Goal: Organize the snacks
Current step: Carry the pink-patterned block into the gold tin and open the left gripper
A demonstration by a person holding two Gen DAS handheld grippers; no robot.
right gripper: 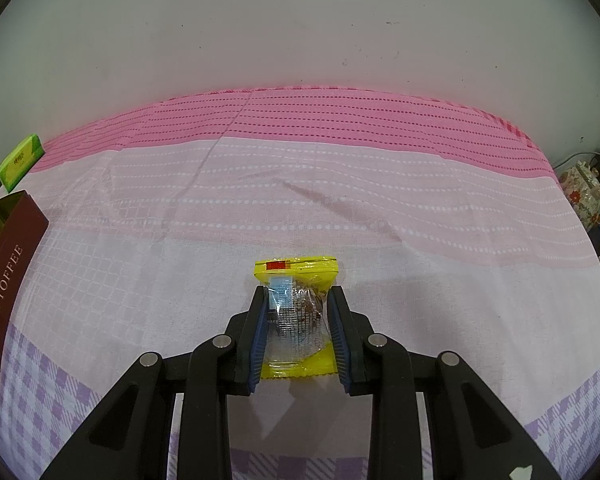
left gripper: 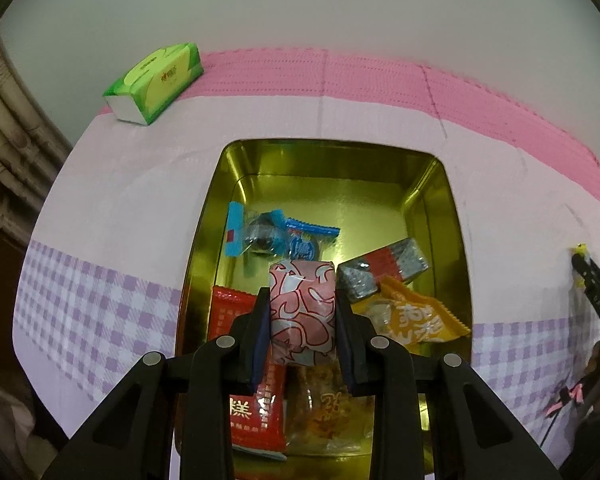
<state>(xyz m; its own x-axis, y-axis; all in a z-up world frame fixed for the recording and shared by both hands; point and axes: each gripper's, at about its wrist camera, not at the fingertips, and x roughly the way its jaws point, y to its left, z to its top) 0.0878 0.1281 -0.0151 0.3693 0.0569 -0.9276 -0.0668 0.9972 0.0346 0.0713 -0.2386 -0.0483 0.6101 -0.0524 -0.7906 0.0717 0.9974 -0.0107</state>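
Observation:
My left gripper [left gripper: 302,294] is shut on a pink-and-white patterned snack packet [left gripper: 302,312], held over the open gold tin [left gripper: 332,160]. Inside the tin lie blue-wrapped snacks [left gripper: 260,234], a grey-and-red bar [left gripper: 380,272], an orange packet [left gripper: 416,316], a red packet [left gripper: 252,404] and a clear packet [left gripper: 328,408]. My right gripper [right gripper: 296,294] is shut on a yellow-edged clear packet [right gripper: 296,312] with a dark round snack inside, low over the cloth. The other gripper [left gripper: 592,280] shows at the right edge of the left wrist view.
A green tissue pack [left gripper: 156,80] sits at the back left of the pink and purple checked cloth [right gripper: 380,220]. The tin's dark red side marked TOFFEE [right gripper: 8,280] stands at the left in the right wrist view. A wall rises behind the table.

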